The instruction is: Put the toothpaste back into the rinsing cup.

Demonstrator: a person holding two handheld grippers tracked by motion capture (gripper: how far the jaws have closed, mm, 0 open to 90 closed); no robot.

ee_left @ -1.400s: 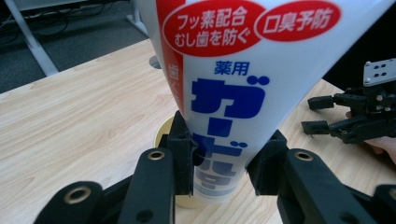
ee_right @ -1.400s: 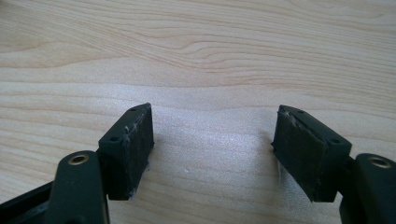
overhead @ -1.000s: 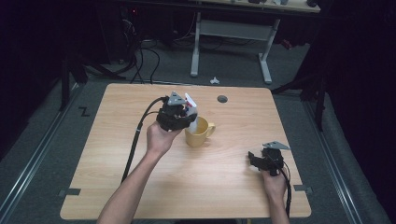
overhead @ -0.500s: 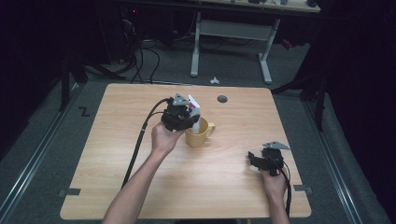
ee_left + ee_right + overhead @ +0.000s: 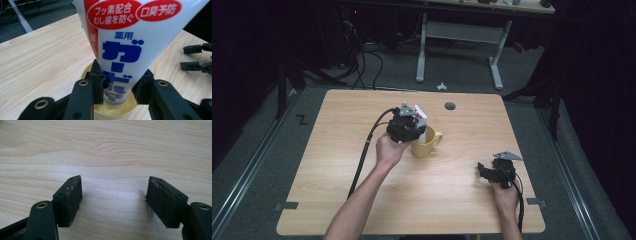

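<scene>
1. The left hand-held gripper (image 5: 414, 131) sits a little toward 11 o'clock from the middle of the bench (image 5: 337, 150), held from below by the left hand (image 5: 389, 150). Its jaws are clamped on a white tube (image 5: 125, 42) with red and blue print.
2. In the left gripper view the tube stands upright between the pads, wide end up, its lower end down inside the yellow mug (image 5: 115, 111).
3. The mug (image 5: 426, 146) stands on the bench at 4 o'clock of the left hand-held gripper, just beside it, its handle pointing toward 2 o'clock.
4. A dark round hole (image 5: 450, 106) lies in the bench top at 1 o'clock of the mug, well apart from it.
5. The right hand-held gripper (image 5: 484, 172) rests at about 4 o'clock on the bench, well apart from the mug, in the right hand (image 5: 506, 192). Its jaws stand wide apart with bare wood (image 5: 112, 195) between them, holding nothing.
</scene>
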